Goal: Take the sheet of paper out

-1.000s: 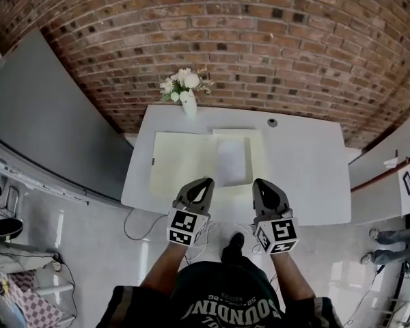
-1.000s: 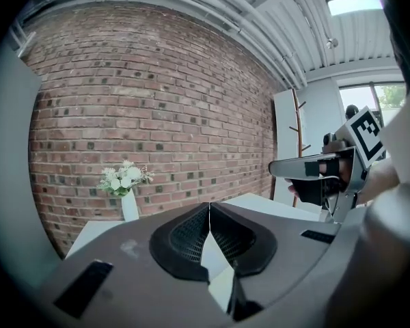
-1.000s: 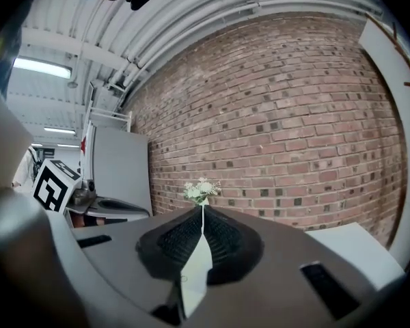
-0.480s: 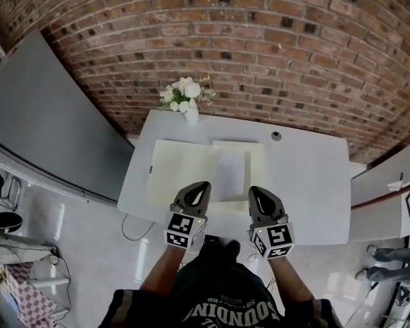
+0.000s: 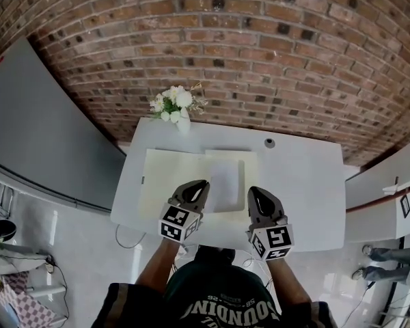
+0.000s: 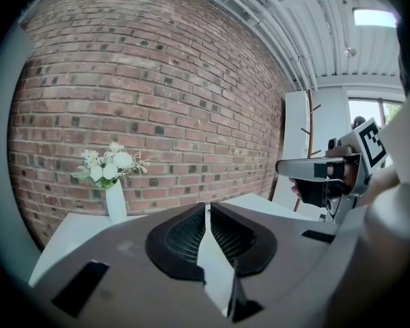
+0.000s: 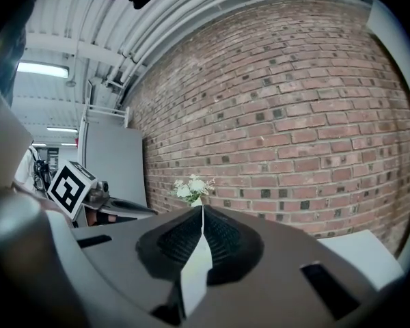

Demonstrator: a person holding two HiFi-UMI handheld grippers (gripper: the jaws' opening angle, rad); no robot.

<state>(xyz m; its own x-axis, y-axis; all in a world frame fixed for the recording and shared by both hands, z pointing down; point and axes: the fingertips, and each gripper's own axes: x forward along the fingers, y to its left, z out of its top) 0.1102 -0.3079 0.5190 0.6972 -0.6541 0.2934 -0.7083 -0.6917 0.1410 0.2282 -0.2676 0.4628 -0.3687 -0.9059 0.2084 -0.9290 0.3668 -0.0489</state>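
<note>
- The left gripper [image 5: 199,184] and right gripper [image 5: 255,192] are hovering over the near edge of the white table [image 5: 304,183], jaws pressed together on nothing
- The sheet of paper [image 5: 225,175] is lying on the open pale-yellow folder [image 5: 167,176], just ahead
- Opening one claw to pinch the sheet's near edge, while the other is pinning the folder, looks wisest

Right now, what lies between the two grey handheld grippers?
In the head view, the white sheet of paper, lying on the pale yellow folder, shows between the left gripper and the right gripper.
</note>
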